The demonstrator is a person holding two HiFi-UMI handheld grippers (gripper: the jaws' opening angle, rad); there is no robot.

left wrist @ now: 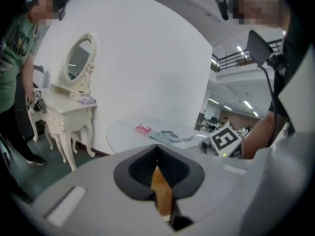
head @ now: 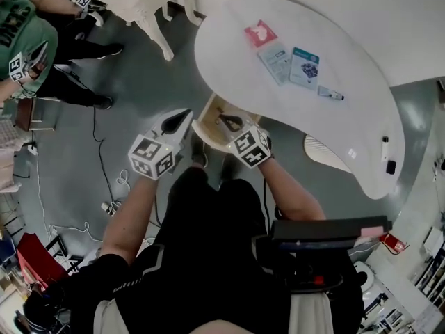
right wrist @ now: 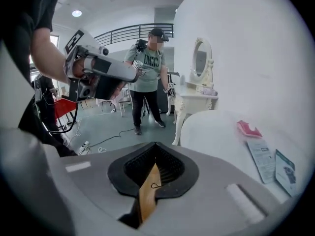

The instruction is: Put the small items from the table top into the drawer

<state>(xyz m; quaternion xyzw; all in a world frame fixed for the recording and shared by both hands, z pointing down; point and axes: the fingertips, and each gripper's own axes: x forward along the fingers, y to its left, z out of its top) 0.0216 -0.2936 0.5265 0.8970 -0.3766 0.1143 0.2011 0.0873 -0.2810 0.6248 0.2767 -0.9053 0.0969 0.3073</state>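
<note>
On the white curved table lie a red packet, a leaflet, a blue-and-white card and a dark pen. Two small items sit near its right end. The wooden drawer stands open under the table's near edge. My left gripper hovers shut and empty at the drawer's left side. My right gripper is over the drawer, shut with nothing visible between its pads. The right gripper view shows the red packet and the leaflet off to the right.
A person in a green shirt stands at the far left beside an ornate white dressing table. Cables trail over the grey floor. A black stand with gear is close on my right.
</note>
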